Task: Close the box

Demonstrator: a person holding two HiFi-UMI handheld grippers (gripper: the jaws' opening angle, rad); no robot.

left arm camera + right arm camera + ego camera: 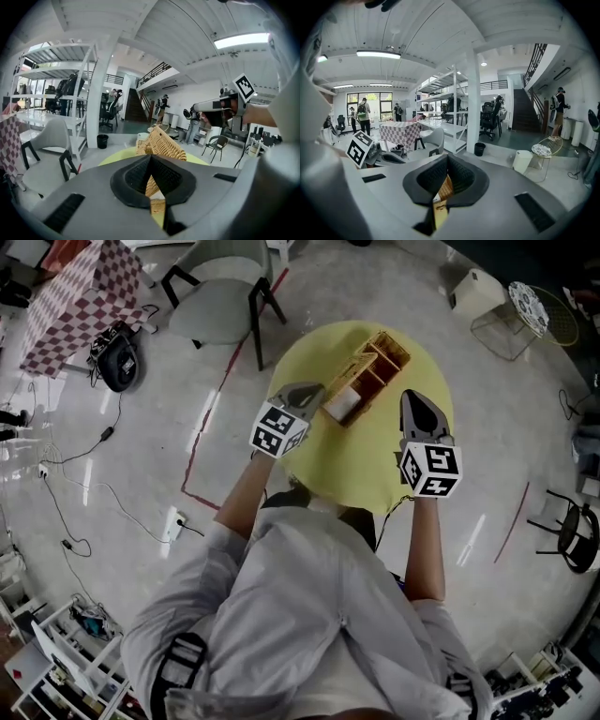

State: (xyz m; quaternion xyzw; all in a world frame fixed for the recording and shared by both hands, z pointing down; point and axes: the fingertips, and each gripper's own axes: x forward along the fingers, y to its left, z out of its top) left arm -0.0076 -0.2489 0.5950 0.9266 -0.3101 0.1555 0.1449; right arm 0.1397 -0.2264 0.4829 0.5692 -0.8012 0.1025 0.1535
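**Woven box open on the yellow tabletop, both tools closed**

The wicker box (pixel 367 371) sits mid-tabletop (pixel 356 470), its lid (pixel 161 142) tilted up. The woven, ribbed cane looks light and fairly stiff but springy, and likely to skid on the smooth yellow surface if shoved. The lid's free edge seems the best place to push. The left tool (pixel 309 392) is just beside the box's near end. The right tool (pixel 412 401) is near its right side. Both have their jaws together and hold nothing.
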